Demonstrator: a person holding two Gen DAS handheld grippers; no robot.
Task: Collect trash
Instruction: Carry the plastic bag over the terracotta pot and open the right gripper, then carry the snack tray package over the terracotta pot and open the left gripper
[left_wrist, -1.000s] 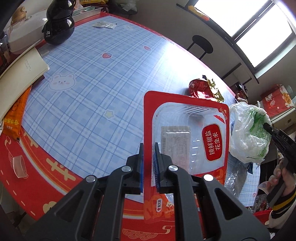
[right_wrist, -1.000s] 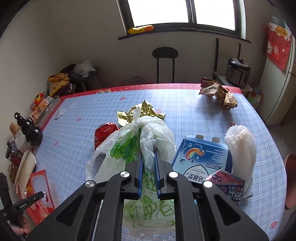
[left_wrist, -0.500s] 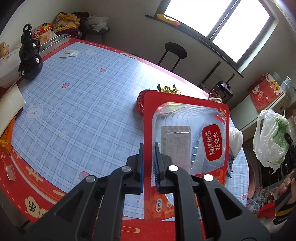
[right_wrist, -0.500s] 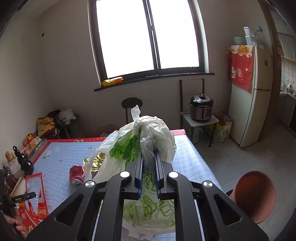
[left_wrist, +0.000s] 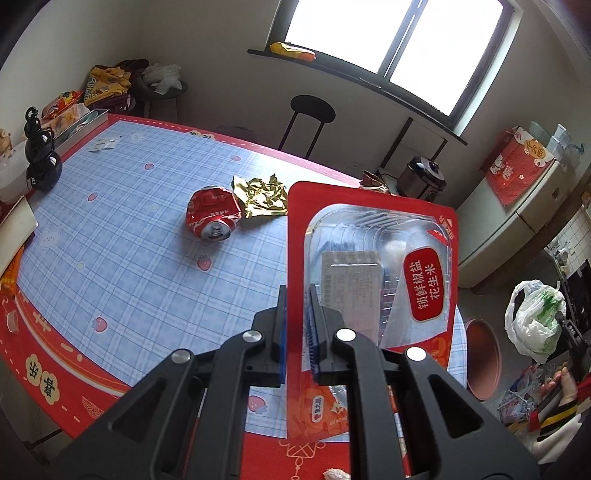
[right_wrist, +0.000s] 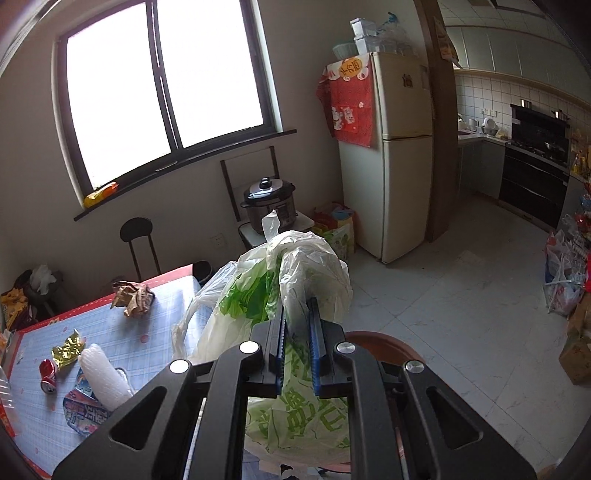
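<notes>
My left gripper (left_wrist: 295, 295) is shut on the edge of a flat red peanut package (left_wrist: 373, 288) with a clear window, held up above the table. My right gripper (right_wrist: 297, 310) is shut on a white plastic bag with green print (right_wrist: 295, 295), which hangs above a terracotta-coloured bin (right_wrist: 384, 341) on the floor. In the left wrist view the same bag (left_wrist: 535, 317) hangs at the far right beside the bin (left_wrist: 482, 360). On the blue checked tablecloth (left_wrist: 129, 258) lie a crushed red can (left_wrist: 212, 216) and a crumpled gold foil wrapper (left_wrist: 262, 195).
The table also carries a brown crumpled wrapper (right_wrist: 135, 297), a white foam sleeve (right_wrist: 103, 373) and a printed carton (right_wrist: 83, 410). A black stool (left_wrist: 312, 110), a rice cooker (right_wrist: 269, 203) and a fridge (right_wrist: 391, 166) stand beyond. A black gourd ornament (left_wrist: 40, 162) sits at the table's left.
Both grippers swung right, away from the table. The bag now hangs over the floor bin instead of over the table. The red package has risen and moved right with the left gripper.
</notes>
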